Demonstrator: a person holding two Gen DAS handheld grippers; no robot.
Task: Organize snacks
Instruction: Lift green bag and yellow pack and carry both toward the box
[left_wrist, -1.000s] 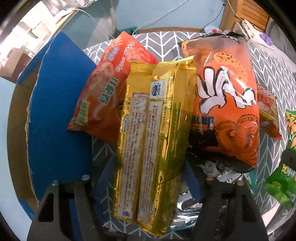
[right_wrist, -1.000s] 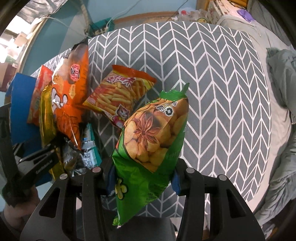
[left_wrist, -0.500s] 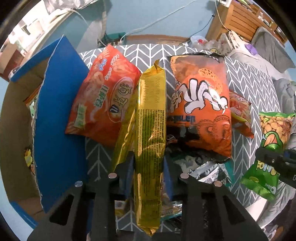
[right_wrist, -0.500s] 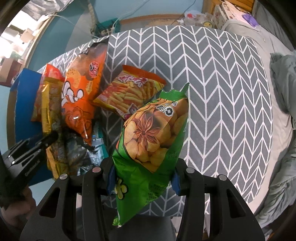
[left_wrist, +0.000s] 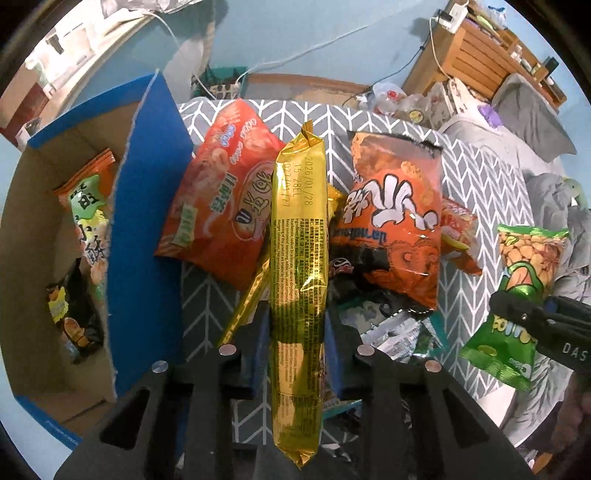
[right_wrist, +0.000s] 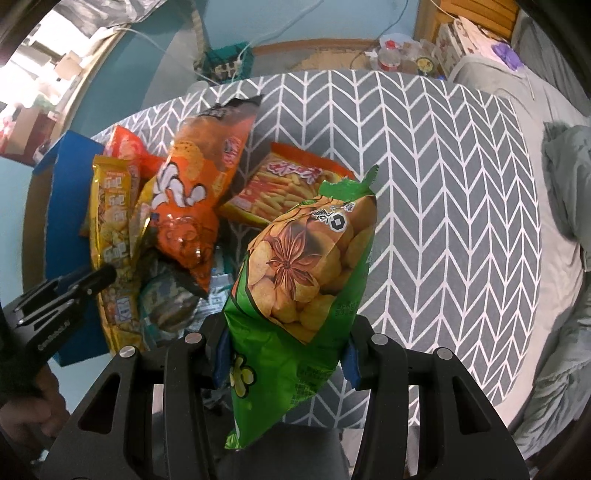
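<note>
My left gripper (left_wrist: 297, 350) is shut on a long gold snack pack (left_wrist: 298, 258), held edge-on above the pile; the same pack (right_wrist: 110, 236) shows at the left of the right wrist view. My right gripper (right_wrist: 284, 354) is shut on a green chip bag (right_wrist: 303, 280), lifted over the table; that bag (left_wrist: 521, 295) appears at the right of the left wrist view. On the grey chevron table (right_wrist: 424, 166) lie a red-orange bag (left_wrist: 225, 206), an orange bag with white lettering (left_wrist: 395, 221) and a red stick-snack bag (right_wrist: 291, 184).
A blue-sided cardboard box (left_wrist: 144, 229) stands open at the left with several snack packs (left_wrist: 85, 221) inside. Silvery and teal packets (left_wrist: 388, 325) lie under the pile. Bedding (right_wrist: 561, 258) borders the table on the right; a wooden shelf (left_wrist: 491, 55) stands behind.
The left gripper's jaws closed on the gold pack, which turned from flat to edge-on, and it rose, bringing the box's inside into view. The right gripper kept its grip and rose slightly.
</note>
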